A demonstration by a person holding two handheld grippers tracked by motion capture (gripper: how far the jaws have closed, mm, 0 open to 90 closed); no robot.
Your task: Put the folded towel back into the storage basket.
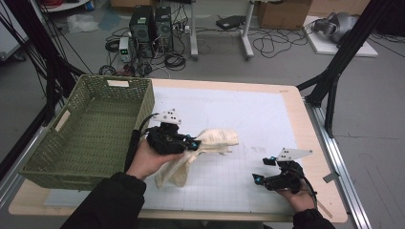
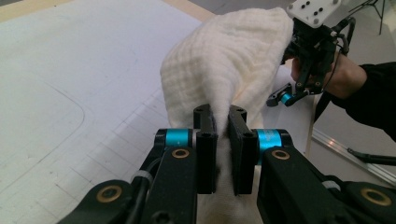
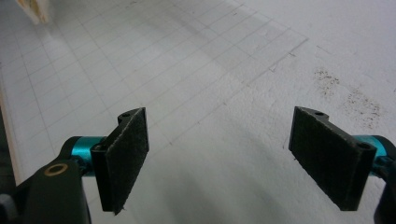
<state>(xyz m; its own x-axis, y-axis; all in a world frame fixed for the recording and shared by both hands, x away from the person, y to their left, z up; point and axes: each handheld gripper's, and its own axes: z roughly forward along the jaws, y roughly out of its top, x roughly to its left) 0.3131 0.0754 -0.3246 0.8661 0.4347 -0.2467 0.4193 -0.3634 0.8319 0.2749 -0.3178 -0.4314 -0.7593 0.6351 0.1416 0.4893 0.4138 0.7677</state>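
A cream waffle-weave towel (image 1: 205, 148) lies partly lifted over the white gridded mat (image 1: 248, 119) in the middle of the table. My left gripper (image 1: 193, 143) is shut on a fold of the towel (image 2: 229, 70), and cloth bulges up between and beyond its black pads (image 2: 206, 154). The rest of the towel hangs down toward the mat below my left hand. My right gripper (image 1: 263, 170) rests low at the front right of the mat, apart from the towel. Its jaws stand wide open over bare mat (image 3: 219, 93), and nothing lies between the pads (image 3: 123, 154).
A green woven basket (image 1: 86, 129) stands with nothing in it at the left of the table, close to my left hand. The table's wooden edge (image 1: 315, 143) runs along the right. Computers and cables clutter the floor beyond the far edge.
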